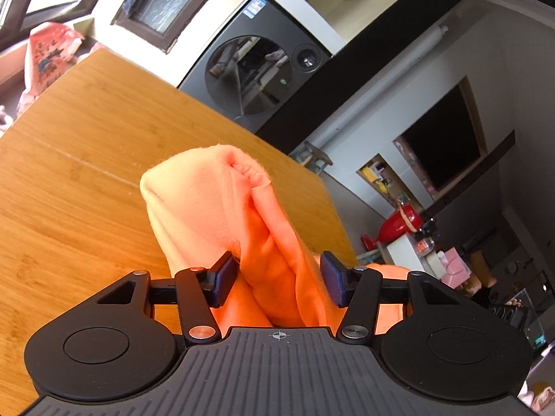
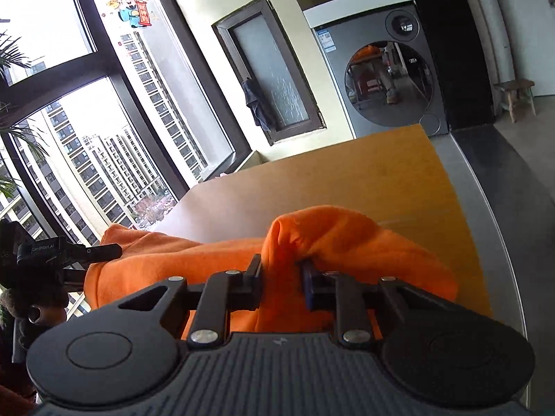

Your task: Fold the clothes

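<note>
The left gripper (image 1: 279, 277) has a thick bunch of the orange garment (image 1: 222, 204) between its fingers (image 1: 223, 277). The left blue pad presses into the cloth. The right pad stands spread from it, and a fold lies against that pad, so the fingers pinch a bulky wad of fabric rather than meeting. The bunch rises ahead of the gripper in a rounded hump, pale on its lit side, with the wooden tabletop (image 1: 79, 159) beneath and behind it.

The right gripper (image 2: 282, 275) is pressed in on a narrower fold of the same orange garment (image 2: 347, 242). Its fingers (image 2: 253, 274) sit close together, with the cloth squeezed between them and puffing up past the tips. From there the garment stretches across to the left, where the other gripper (image 2: 69, 254) shows at the edge of the view against the fabric.

Beyond the tabletop (image 2: 347, 173) stand a grey washing machine (image 2: 381, 76) with a round dark door, a small frosted window with a dark cloth (image 2: 258, 107) hanging from it, and large windows (image 2: 86, 121) looking out on apartment towers
</note>
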`<act>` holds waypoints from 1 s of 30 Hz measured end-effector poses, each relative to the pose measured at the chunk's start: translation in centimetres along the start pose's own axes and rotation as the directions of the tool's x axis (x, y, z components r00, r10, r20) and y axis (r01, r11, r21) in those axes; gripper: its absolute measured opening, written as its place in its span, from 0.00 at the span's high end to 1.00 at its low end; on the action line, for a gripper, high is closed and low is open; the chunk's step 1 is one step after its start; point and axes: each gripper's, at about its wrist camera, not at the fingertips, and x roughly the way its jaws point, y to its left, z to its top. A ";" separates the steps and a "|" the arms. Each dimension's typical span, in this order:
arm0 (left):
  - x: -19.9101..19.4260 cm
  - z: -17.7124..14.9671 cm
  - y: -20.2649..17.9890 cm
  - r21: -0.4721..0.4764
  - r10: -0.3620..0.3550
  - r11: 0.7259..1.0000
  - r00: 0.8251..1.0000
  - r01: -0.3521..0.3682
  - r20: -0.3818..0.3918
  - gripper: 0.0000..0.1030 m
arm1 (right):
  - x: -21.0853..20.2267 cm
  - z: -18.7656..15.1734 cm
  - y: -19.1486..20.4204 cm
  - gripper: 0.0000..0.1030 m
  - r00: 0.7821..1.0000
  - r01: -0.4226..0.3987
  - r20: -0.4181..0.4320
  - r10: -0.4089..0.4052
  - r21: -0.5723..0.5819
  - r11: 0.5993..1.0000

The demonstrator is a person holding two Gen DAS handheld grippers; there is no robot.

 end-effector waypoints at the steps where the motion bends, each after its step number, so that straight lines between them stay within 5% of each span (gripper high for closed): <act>1: -0.2 0.1 -0.6 0.040 0.008 0.999 1.000 -0.008 0.016 0.45 | 0.0 0.7 0.3 0.79 1.000 0.011 0.025 -0.010 -0.037 0.999; 7: 0.9 -2.6 0.2 0.142 0.180 0.974 0.984 -0.175 -0.018 0.39 | 0.8 -1.7 -0.3 0.79 0.991 0.132 -0.015 -0.135 -0.130 0.983; 11: 0.3 -3.4 1.2 0.132 0.180 0.977 0.982 -0.171 -0.060 0.31 | 1.7 -5.2 -0.4 0.70 0.977 0.182 -0.083 -0.199 -0.177 0.967; 14: -2.1 -2.3 0.0 0.161 0.188 0.969 0.982 -0.188 0.014 0.31 | 1.4 -4.5 -0.1 0.57 0.974 0.201 -0.063 -0.216 -0.179 0.963; 16: -4.2 -1.5 -1.2 0.174 0.159 0.970 0.984 -0.170 0.075 0.31 | 0.9 -3.5 -0.1 0.40 0.975 0.211 -0.041 -0.220 -0.169 0.963; 22: -5.7 0.3 -5.1 0.249 -0.006 0.968 0.986 -0.036 0.167 0.18 | -1.6 -0.8 1.8 0.17 0.987 0.153 0.083 -0.138 -0.216 0.964; 25: -3.1 0.3 -5.4 0.252 -0.040 0.968 0.992 0.008 0.123 0.17 | -2.1 0.0 3.1 0.00 0.991 0.082 0.122 -0.054 -0.234 0.969; 30: 2.7 -2.1 -2.0 0.146 0.034 0.989 0.998 -0.027 -0.048 0.17 | 1.3 -2.2 2.9 0.00 0.999 0.040 -0.005 -0.042 -0.231 0.972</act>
